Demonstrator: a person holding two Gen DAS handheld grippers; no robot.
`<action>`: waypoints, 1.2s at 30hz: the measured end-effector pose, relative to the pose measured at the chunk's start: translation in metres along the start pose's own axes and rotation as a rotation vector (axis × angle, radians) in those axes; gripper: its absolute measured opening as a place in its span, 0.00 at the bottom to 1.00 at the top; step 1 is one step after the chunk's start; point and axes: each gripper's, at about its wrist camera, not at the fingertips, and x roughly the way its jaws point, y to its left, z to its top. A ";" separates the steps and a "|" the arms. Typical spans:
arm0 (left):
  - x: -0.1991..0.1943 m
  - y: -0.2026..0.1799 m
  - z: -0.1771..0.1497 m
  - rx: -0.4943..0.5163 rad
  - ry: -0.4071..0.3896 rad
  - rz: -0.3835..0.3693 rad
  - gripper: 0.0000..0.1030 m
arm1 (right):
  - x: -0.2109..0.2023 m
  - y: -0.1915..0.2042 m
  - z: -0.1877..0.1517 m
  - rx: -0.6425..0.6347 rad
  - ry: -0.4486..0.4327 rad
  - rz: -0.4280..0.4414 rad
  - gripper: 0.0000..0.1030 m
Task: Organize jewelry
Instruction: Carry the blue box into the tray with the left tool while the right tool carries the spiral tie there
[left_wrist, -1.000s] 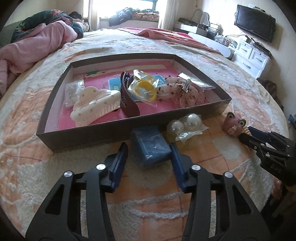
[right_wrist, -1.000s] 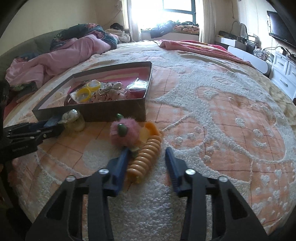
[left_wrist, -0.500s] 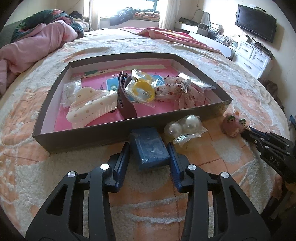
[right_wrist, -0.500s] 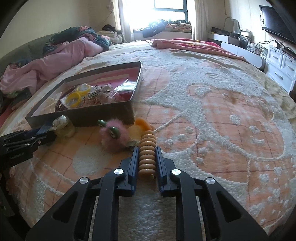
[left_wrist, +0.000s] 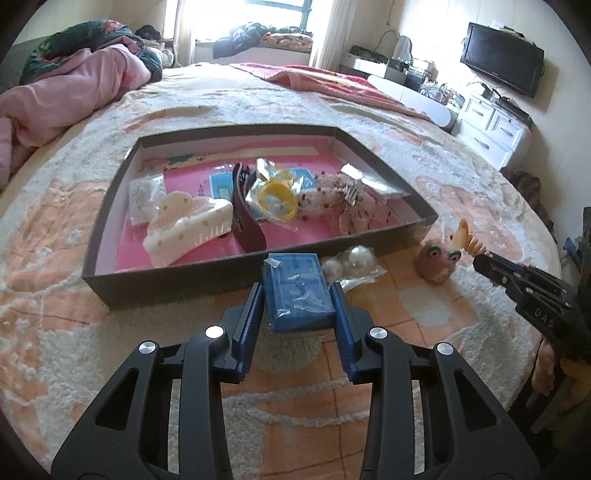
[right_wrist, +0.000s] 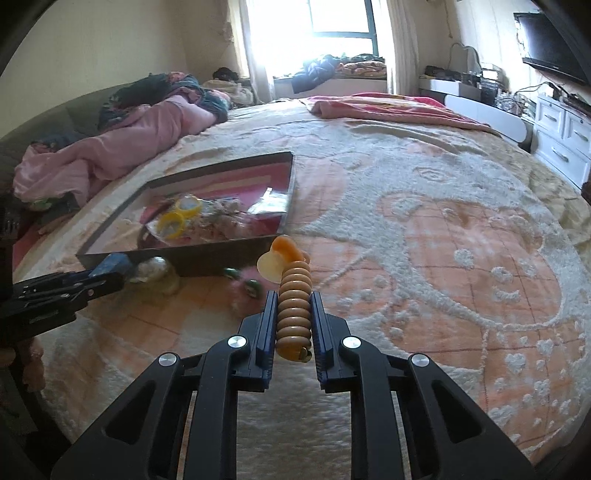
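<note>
We logged the left gripper (left_wrist: 297, 301) clamped on a flat, rectangular blue packet (left_wrist: 296, 291) in glossy wrap, which touched the near outer wall of the shallow dark cardboard box (left_wrist: 177, 272) on the tufted peach-and-cream bedspread (left_wrist: 55, 325). The right gripper (right_wrist: 294, 325) was closed on a ribbed, coil-shaped amber hair clip (right_wrist: 294, 304), held off the bedspread just right of the box's near right corner. Inside the box lay a scalloped cream claw clip (left_wrist: 186, 227) and bagged yellow rings (left_wrist: 277, 201); two bagged pearl balls (left_wrist: 351, 260) and a fuzzy pink frog-eyed clip (left_wrist: 437, 260) sat just outside its near wall.
</note>
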 end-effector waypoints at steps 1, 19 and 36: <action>-0.002 0.001 0.001 -0.001 -0.006 0.000 0.27 | -0.001 0.004 0.001 -0.010 -0.004 0.007 0.16; -0.025 0.030 0.018 -0.062 -0.096 0.042 0.26 | 0.005 0.063 0.022 -0.100 -0.013 0.109 0.16; -0.034 0.074 0.028 -0.142 -0.135 0.118 0.26 | 0.028 0.089 0.039 -0.133 -0.009 0.147 0.16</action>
